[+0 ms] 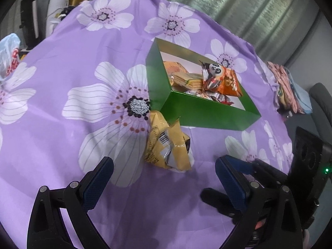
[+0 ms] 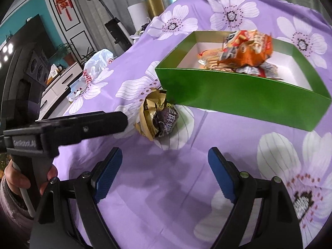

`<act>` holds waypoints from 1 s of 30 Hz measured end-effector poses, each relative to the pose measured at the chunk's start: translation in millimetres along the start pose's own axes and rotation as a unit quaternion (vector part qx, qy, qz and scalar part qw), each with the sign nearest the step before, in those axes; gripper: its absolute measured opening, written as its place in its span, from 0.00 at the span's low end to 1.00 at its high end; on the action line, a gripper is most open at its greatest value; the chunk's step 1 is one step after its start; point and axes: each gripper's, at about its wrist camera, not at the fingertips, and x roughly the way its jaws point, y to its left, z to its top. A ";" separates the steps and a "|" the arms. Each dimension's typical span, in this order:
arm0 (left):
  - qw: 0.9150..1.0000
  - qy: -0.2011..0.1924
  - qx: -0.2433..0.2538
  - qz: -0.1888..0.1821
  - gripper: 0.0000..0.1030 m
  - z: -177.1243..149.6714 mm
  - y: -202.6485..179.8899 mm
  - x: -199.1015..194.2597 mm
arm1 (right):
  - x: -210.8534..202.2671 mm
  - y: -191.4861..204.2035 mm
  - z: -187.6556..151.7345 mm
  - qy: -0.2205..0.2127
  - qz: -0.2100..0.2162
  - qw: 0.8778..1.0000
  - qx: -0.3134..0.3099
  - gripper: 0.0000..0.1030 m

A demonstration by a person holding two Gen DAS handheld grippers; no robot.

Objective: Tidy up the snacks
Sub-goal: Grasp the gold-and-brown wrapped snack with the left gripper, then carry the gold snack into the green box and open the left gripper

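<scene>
From the left wrist view, the green box [image 1: 199,112] sat on the bench, which was covered in a purple flowered cloth [image 1: 62,128]. Inside it were an orange panda snack bag [image 1: 224,78], some yellowish cracker packs [image 1: 184,78] and a few small wrapped bits near the front wall. One yellow snack packet [image 1: 166,147] was lying outside, right up against the box's near corner. The left hand-held gripper [image 1: 164,178] was wide open with nothing in it, the packet just ahead of its blue pads.

From the right wrist view, same green box [image 2: 238,91], white inside, with the orange bag [image 2: 247,47] piled on top of the other packs toward the back. The crumpled packet [image 2: 157,116] lay on the cloth by the box's left corner. The right hand-held gripper [image 2: 165,166] was open and empty too, short of the packet. The other gripper's black body [image 2: 68,128] poked in from the left, a person's hand [image 2: 29,178] on its handle.
</scene>
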 end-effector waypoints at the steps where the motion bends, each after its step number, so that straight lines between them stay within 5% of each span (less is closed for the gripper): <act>1: 1.000 0.004 0.002 -0.002 0.95 1.5 0.1 3.3 | 4.6 -0.6 1.7 0.003 0.001 1.000 -0.001 0.83; 17: 0.999 0.045 0.006 -0.026 0.94 13.0 6.8 39.4 | 61.6 3.2 33.6 0.038 0.050 0.997 -0.036 0.81; 27: 0.997 0.056 -0.012 -0.060 0.58 15.0 10.9 44.0 | 67.2 3.4 36.4 0.048 0.060 0.996 -0.042 0.59; 30: 0.996 0.057 -0.016 -0.060 0.57 14.2 11.2 44.5 | 67.9 3.9 36.8 0.048 0.061 0.996 -0.044 0.56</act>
